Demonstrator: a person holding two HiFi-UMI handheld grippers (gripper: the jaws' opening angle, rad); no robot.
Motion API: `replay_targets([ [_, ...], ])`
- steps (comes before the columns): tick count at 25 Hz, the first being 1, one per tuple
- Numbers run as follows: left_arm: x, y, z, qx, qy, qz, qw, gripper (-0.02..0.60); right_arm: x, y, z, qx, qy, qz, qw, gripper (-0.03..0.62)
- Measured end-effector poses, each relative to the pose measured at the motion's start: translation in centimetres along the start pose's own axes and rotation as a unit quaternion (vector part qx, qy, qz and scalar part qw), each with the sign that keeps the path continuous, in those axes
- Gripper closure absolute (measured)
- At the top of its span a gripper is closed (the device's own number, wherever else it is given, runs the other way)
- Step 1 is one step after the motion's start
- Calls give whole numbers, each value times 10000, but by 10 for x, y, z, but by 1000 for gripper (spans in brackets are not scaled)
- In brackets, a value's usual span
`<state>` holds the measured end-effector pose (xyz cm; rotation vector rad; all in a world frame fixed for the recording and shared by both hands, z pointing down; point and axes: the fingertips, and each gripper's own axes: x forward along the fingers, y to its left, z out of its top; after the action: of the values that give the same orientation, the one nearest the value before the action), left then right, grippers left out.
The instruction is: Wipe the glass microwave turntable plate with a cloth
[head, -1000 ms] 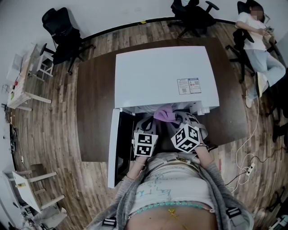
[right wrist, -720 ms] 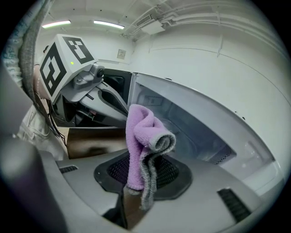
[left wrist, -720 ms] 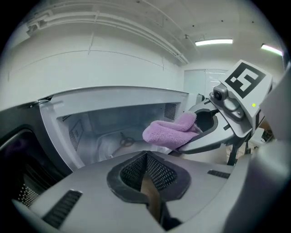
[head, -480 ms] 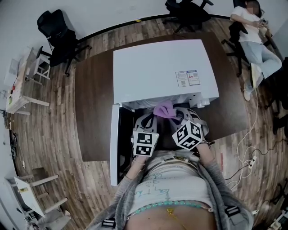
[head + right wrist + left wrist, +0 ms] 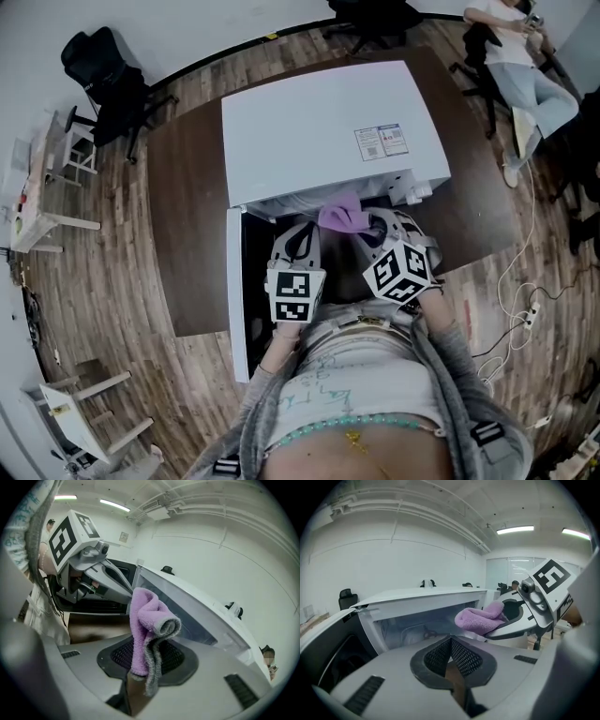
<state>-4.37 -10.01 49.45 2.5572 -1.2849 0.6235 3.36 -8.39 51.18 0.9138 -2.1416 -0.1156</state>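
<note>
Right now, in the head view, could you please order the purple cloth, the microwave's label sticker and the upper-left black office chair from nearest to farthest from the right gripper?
From the right gripper:
1. purple cloth, clamped in its jaws.
2. label sticker, on the microwave top beyond.
3. black office chair, far upper left.

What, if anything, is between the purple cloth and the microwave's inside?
Nothing visible. The microwave has its door swung open, and the right gripper holds the cloth just before the opening.
</note>
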Motion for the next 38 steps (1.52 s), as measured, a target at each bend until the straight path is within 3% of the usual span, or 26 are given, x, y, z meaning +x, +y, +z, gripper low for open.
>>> replay_targets([
  [9,-10,-11,18,20,-276,-178,9995,571,-21,-1,34,635,-729,54,9953,470],
  [23,-41,2,78,310,-1038,-67,9941,571,-50,-24,97,1483,-1999,-115,9685,471],
  [32,-54,4,111,436,-1530,-92,9872,571,-58,-36,119,1786,-2462,-396,9518,471],
  [38,-63,5,127,577,-1695,14,9838,571,-67,-38,126,1928,-2614,-326,9452,471],
])
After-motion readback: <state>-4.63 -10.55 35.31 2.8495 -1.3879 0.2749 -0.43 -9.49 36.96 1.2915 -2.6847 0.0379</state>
